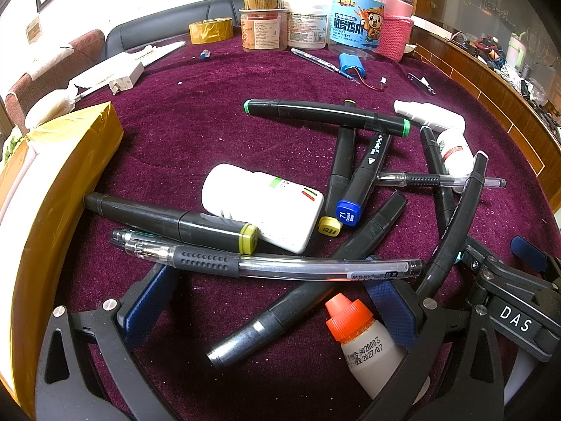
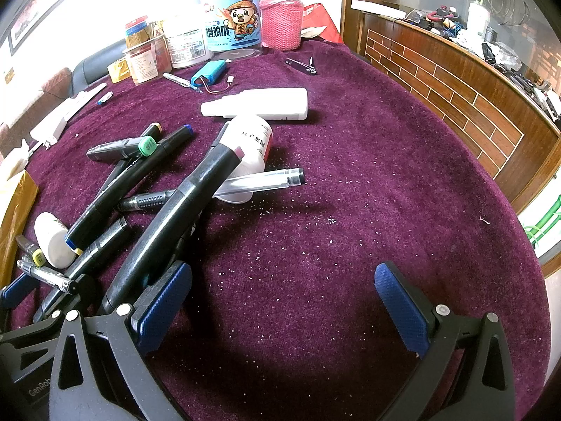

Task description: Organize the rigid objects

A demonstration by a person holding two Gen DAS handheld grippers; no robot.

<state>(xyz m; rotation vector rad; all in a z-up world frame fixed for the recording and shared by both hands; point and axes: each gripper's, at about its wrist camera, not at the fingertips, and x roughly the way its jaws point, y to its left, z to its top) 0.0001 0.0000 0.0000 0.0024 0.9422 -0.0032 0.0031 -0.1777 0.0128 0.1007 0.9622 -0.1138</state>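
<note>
A heap of black markers, clear pens and small white bottles lies on the purple cloth. In the left wrist view my left gripper [image 1: 270,308] is open low over the heap: a clear pen [image 1: 280,266], a black marker [image 1: 308,291] and an orange-capped bottle [image 1: 364,340] lie between its fingers. A white bottle [image 1: 266,203] and a green-ended marker [image 1: 326,114] lie beyond. In the right wrist view my right gripper [image 2: 284,308] is open and empty over bare cloth. A black marker [image 2: 182,207] lies just outside its left finger [image 2: 161,308].
A yellow-taped box [image 1: 59,182] stands at the left. Jars, a tape roll [image 1: 210,29], a blue battery pack [image 1: 350,65] and a pink-sleeved bottle [image 2: 282,17] stand at the far edge. A nail clipper [image 2: 301,65] lies on the cloth. A wooden counter [image 2: 455,80] runs along the right.
</note>
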